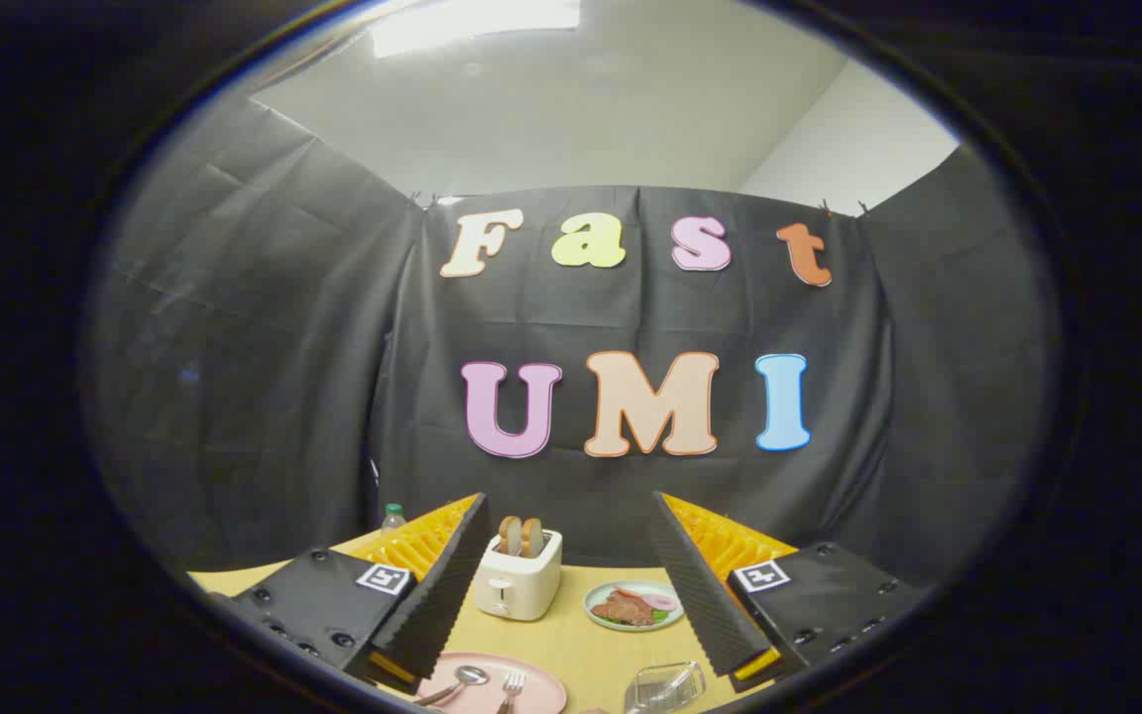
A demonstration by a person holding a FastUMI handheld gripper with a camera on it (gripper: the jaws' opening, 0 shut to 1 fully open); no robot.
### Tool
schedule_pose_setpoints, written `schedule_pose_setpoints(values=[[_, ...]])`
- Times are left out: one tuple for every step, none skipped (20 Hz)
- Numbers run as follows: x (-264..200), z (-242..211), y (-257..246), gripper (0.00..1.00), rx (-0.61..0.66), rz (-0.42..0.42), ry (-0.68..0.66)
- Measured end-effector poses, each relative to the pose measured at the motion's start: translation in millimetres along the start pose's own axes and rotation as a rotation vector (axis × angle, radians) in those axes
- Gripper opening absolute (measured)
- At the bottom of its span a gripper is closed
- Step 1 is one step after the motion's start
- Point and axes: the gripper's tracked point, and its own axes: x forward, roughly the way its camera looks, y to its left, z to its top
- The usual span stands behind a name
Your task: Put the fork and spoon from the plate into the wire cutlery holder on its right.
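A pink plate (543, 684) lies on the yellow table, low between my two fingers. On it rest a metal spoon (462, 680) to the left and a fork (512, 686) beside it. To the plate's right stands the wire cutlery holder (666, 686), close to my right finger. My gripper (573, 501) is open, held high above the table, with nothing between its fingers.
A white toaster (519, 583) with two bread slices stands beyond the plate. A pale green dish (632, 604) of food sits to its right. A small bottle (393, 517) stands at the back left, near the black cloth wall.
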Motion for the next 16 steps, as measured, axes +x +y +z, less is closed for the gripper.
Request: schedule_pose_setpoints(values=[[0,-1,3,1.0,0.001,0.002,0.004],[0,-3,3,1.0,-0.002,-0.003,0.007],[0,-5,2,1.0,-0.009,-0.009,0.012],[-1,-8,4,1.0,-0.011,-0.008,0.018],[-2,-10,8,1.0,-0.006,0.003,0.025],[-3,-10,11,1.0,-0.004,0.011,0.028],[-4,-9,12,1.0,-0.009,0.013,0.027],[-5,-9,11,1.0,-0.012,0.013,0.028],[-7,-11,11,1.0,-0.009,0.016,0.033],[-8,-15,14,1.0,-0.005,0.019,0.038],[-10,-16,13,1.0,-0.004,0.017,0.045],[-10,-17,12,1.0,-0.002,0.015,0.05],[-11,-17,11,1.0,0.0,0.016,0.053],[-12,-19,11,1.0,0.002,0.015,0.057],[-13,-20,12,1.0,0.003,0.017,0.061],[-13,-22,13,1.0,0.005,0.022,0.062]])
